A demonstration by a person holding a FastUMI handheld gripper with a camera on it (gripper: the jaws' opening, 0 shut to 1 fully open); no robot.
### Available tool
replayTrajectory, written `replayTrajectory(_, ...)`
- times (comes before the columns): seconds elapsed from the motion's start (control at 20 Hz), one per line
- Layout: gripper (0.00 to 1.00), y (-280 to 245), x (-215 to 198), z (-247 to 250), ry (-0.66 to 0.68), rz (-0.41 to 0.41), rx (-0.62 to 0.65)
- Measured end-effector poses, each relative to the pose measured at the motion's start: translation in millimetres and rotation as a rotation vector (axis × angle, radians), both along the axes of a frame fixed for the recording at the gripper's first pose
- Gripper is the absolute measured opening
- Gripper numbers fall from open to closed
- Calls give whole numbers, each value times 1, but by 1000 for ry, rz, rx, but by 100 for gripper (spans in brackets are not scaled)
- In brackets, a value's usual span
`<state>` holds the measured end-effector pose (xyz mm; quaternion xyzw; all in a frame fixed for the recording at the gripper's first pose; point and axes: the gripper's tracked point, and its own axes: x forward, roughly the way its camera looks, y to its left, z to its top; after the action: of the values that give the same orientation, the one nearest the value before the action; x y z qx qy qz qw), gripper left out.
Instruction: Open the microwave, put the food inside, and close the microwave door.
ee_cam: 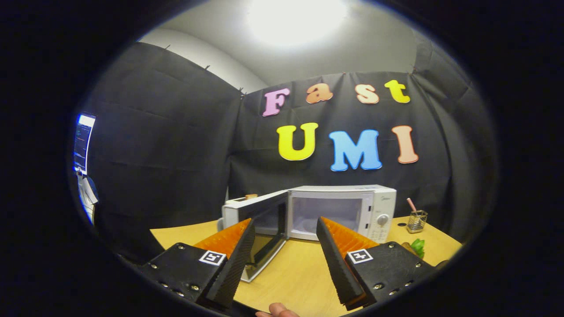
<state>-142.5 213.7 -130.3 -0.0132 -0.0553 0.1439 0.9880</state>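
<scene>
We've got the wooden table [304, 273] with the white microwave [341, 211] sitting beyond our fingers, its door [260, 229] swung wide open, our gripper [285, 226] spread with nothing in it, plus a little wire holder [417, 221] beside the microwave.
</scene>
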Motion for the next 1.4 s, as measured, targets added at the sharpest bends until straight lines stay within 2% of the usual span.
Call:
replayTrajectory(0.1, 85, -40, 11, -5, 14, -77, 29)
replayTrajectory(0.3, 85, -125, 30, -16, -7, -266, 6)
replayTrajectory(0.4, 85, -155, 35, -24, -12, -321, 2)
replayTrajectory(0.7, 85, -208, 53, -88, 167, -371, 71)
replayTrajectory(1.05, 85, -217, 62, -130, 306, -349, 195)
replayTrajectory(1.1, 74, -216, 62, -130, 311, -341, 208)
replayTrajectory(1.15, 73, -211, 62, -131, 313, -317, 215)
replayTrajectory(1.25, 50, -206, 62, -129, 306, -294, 202)
replayTrajectory(1.35, 36, -200, 61, -126, 306, -280, 207)
replayTrajectory(1.4, 25, -199, 62, -123, 304, -277, 210)
